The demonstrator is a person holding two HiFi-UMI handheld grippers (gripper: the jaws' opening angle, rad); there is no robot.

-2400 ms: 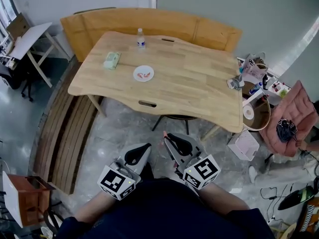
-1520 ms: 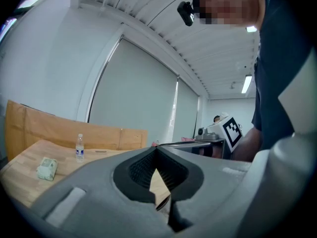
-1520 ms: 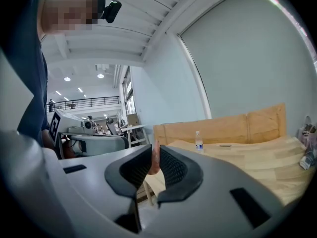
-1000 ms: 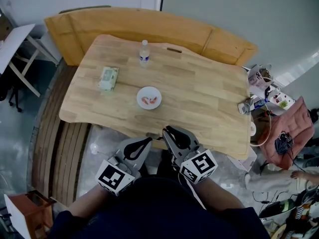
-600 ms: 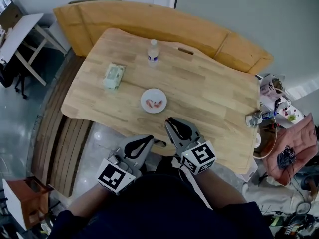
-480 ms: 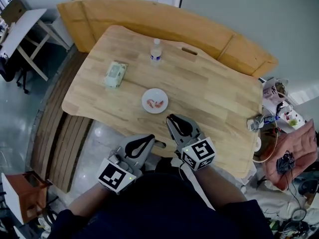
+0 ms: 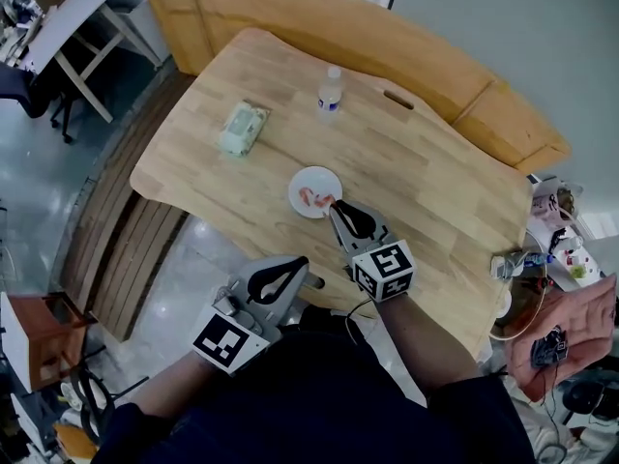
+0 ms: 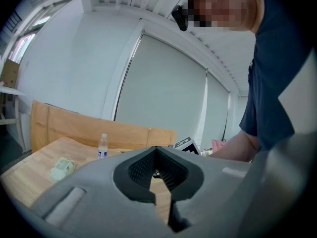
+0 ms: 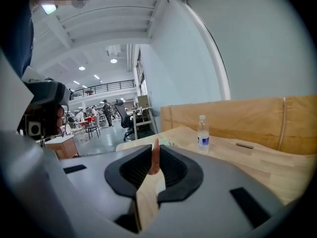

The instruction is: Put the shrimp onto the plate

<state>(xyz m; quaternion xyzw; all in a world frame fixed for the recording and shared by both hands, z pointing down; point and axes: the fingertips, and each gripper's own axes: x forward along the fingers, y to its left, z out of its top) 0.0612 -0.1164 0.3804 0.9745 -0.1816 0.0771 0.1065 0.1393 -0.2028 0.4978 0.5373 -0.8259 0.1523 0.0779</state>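
The shrimp (image 9: pixel 155 158) stands upright between the jaws of my right gripper (image 7: pixel 334 206), pinched at its lower end with the pink tip rising above the pads; so those jaws are closed on it. From the head view the jaw tips sit at the near edge of the white plate (image 7: pixel 300 179), and I cannot tell whether the shrimp touches the plate or hangs just above it. The other shrimp (image 7: pixel 308 197) lies on the plate, a small red curl just beside the jaw tips.

The plate rests near the middle of the pale wooden surface (image 7: pixel 416 191). Beyond it a clear water bottle (image 7: pixel 331 89) stands upright toward the far edge; a pale green packet (image 7: pixel 242 129) lies flat to the left, well apart from both plate and bottle. A wooden bench (image 7: pixel 290 13) runs along the far side of the surface.

My left gripper (image 7: pixel 298 264) is held back near the surface's near edge, well apart from the plate; its own view shows the jaw tips met, with nothing between them and only a thin slit of the wood showing lower down. A person's bare forearm shows at the right of that view.
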